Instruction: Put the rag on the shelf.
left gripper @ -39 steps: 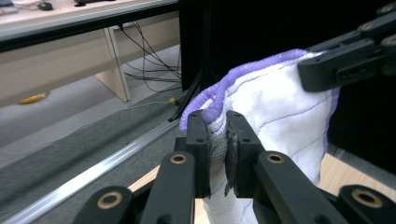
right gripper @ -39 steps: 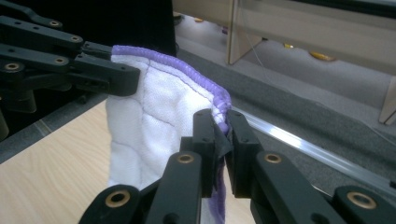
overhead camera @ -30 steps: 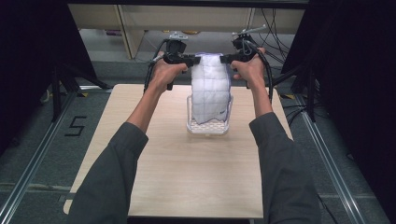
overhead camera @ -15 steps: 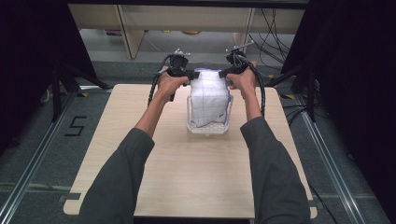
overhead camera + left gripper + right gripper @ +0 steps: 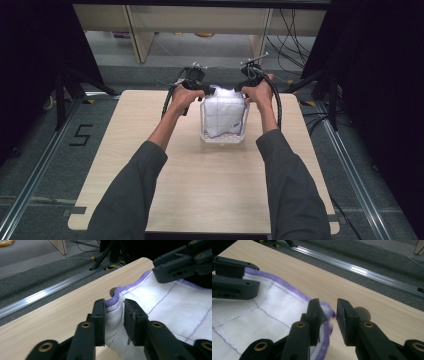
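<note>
Here the clear basket (image 5: 223, 137) holds a white cloth (image 5: 224, 111); both claws, just opening, stand narrowly parted around its corners.

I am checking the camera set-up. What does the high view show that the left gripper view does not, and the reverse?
High view: the clear container holding the white cloth, and both grey sleeves. Left gripper view: up close, the left gripper, jaws just opening, with the cloth's purple-edged corner between them. Shared: the cloth and the wooden table.
</note>
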`<state>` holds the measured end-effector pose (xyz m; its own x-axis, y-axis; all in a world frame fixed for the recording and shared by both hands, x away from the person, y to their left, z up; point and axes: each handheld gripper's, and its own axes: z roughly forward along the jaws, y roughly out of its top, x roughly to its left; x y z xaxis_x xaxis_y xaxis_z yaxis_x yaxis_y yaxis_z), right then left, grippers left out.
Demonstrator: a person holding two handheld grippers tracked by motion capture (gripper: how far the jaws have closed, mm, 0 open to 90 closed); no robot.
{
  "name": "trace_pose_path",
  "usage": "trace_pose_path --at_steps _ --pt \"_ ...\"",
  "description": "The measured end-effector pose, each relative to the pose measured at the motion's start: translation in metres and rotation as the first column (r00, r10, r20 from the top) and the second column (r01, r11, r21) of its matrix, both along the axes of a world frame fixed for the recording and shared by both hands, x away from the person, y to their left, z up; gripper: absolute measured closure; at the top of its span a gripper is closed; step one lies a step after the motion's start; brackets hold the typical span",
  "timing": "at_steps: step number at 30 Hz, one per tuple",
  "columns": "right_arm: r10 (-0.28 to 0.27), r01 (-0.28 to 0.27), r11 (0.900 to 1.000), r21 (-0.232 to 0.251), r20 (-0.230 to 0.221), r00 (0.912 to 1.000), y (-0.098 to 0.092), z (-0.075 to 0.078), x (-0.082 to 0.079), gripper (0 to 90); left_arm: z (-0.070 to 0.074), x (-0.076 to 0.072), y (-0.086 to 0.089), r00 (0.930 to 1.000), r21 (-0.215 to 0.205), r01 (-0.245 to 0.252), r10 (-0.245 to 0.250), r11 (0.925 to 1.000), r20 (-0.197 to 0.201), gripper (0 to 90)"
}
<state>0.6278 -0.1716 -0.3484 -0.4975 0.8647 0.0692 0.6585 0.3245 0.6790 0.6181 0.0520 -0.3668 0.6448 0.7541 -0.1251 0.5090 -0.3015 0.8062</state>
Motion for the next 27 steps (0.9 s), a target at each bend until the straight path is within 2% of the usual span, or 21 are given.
trace_pose_path --at_steps 2,3,6,7,8,10,11,13,14,16,17,21,22,24,25,26,27 --pt "-0.002 0.003 1.000 -0.009 0.012 0.9999 -0.002 0.000 0.000 64.5 0.002 -0.002 0.004 0.9998 -0.008 -0.017 0.017 0.9998 -0.011 63.1" --pt "-0.023 0.023 1.000 0.004 -0.003 0.9997 -0.002 0.002 -0.001 62.6 0.002 -0.001 0.006 0.9996 -0.009 -0.021 0.021 0.9997 -0.022 61.8" --pt "-0.038 0.038 0.999 0.002 -0.001 0.9993 -0.004 0.004 -0.002 60.6 0.002 -0.002 0.010 0.9991 0.000 -0.020 0.020 0.9998 -0.038 57.0" --pt "-0.050 0.050 0.999 0.014 -0.008 0.9987 -0.005 0.005 -0.004 59.5 0.002 -0.002 0.013 0.9988 -0.002 -0.033 0.033 0.9995 -0.037 57.0" --pt "-0.039 0.039 0.999 0.010 0.004 0.9992 -0.008 0.007 -0.003 58.3 0.002 -0.002 0.016 0.9984 -0.008 -0.042 0.042 0.9991 -0.039 56.2" --pt "-0.056 0.055 0.998 0.024 0.016 0.9983 -0.013 0.010 -0.004 54.6 0.001 -0.003 0.022 0.9976 -0.019 -0.053 0.052 0.9984 -0.047 55.0" --pt "-0.072 0.072 0.996 0.043 0.004 0.9974 -0.014 0.011 -0.006 52.3 0.001 -0.003 0.025 0.9974 -0.012 -0.058 0.058 0.9982 -0.044 54.7" --pt "-0.068 0.067 0.996 0.061 0.004 0.9977 -0.018 0.014 -0.006 50.2 0.002 -0.005 0.030 0.9968 -0.013 -0.064 0.063 0.9979 -0.050 53.3" --pt "-0.075 0.074 0.996 0.055 0.020 0.9970 -0.020 0.016 -0.007 49.8 0.002 -0.006 0.033 0.9968 -0.019 -0.065 0.064 0.9977 -0.048 53.0" --pt "-0.066 0.064 0.996 0.060 0.018 0.9977 -0.022 0.019 -0.010 49.8 0.005 -0.009 0.038 0.9967 -0.018 -0.071 0.070 0.9973 -0.041 53.0" --pt "-0.061 0.059 0.997 0.055 0.040 0.9973 -0.024 0.020 -0.011 49.8 0.006 -0.010 0.040 0.9968 -0.023 -0.072 0.071 0.9971 -0.035 52.7" --pt "-0.049 0.046 0.997 0.060 0.050 0.9975 -0.028 0.025 -0.019 48.2 0.010 -0.017 0.047 0.9972 -0.015 -0.066 0.066 0.9977 -0.036 49.9" --pt "-0.038 0.033 0.998 0.062 0.072 0.9967 -0.030 0.027 -0.023 48.2 0.011 -0.020 0.049 0.9972 -0.013 -0.066 0.065 0.9977 -0.038 48.0" --pt "-0.019 0.014 0.998 0.061 0.081 0.9965 -0.031 0.028 -0.024 47.8 0.014 -0.024 0.053 0.9978 -0.016 -0.059 0.059 0.9981 -0.031 47.2" --pt "-0.040 0.034 0.997 0.072 0.076 0.9963 -0.030 0.029 -0.028 47.1 0.017 -0.029 0.056 0.9979 -0.022 -0.063 0.063 0.9978 -0.015 47.2" --pt "-0.033 0.027 0.997 0.072 0.081 0.9962 -0.033 0.031 -0.032 46.4 0.019 -0.032 0.058 0.9975 -0.031 -0.070 0.070 0.9971 0.002 46.7" --pt "-0.017 0.007 0.996 0.093 0.109 0.9939 -0.037 0.032 -0.038 45.9 0.022 -0.038 0.060 0.9971 -0.033 -0.070 0.071 0.9970 0.027 46.7"
